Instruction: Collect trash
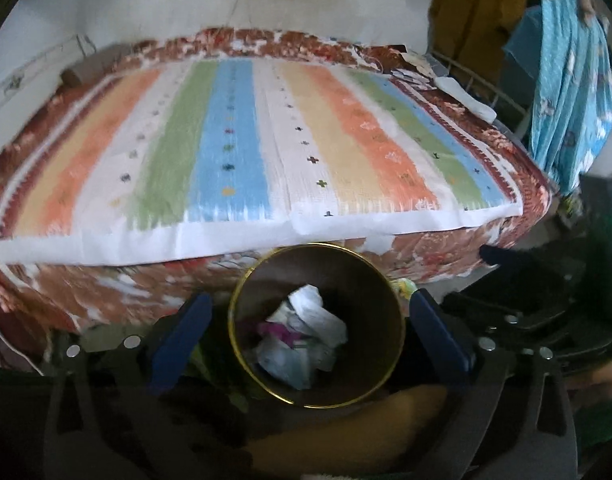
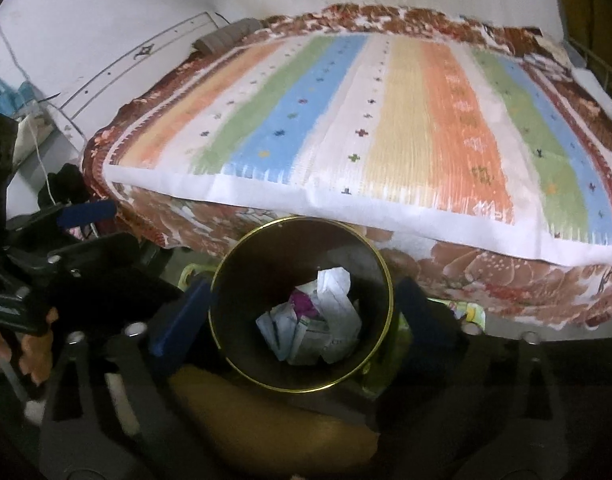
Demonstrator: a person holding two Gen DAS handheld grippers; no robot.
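Note:
A dark round bin with a gold rim (image 1: pixel 242 280) stands on the floor in front of the bed; it also shows in the right wrist view (image 2: pixel 226 256). Crumpled white and purple paper trash (image 1: pixel 306 332) lies at its bottom, also seen in the right wrist view (image 2: pixel 318 328). My left gripper (image 1: pixel 312 330) hangs above the bin, open and empty, its blue fingers (image 1: pixel 182 336) on either side of the rim. My right gripper (image 2: pixel 302 316) is likewise open and empty above the bin, with its blue fingers (image 2: pixel 182 324) astride it. The left gripper also shows in the right wrist view (image 2: pixel 86 212).
A bed with a striped cover (image 1: pixel 242 144) over a brown floral quilt (image 1: pixel 106 292) fills the background. A yellowish object (image 2: pixel 274 424) lies by the bin's near side. Blue patterned cloth (image 1: pixel 570 80) hangs at the right. White wall behind.

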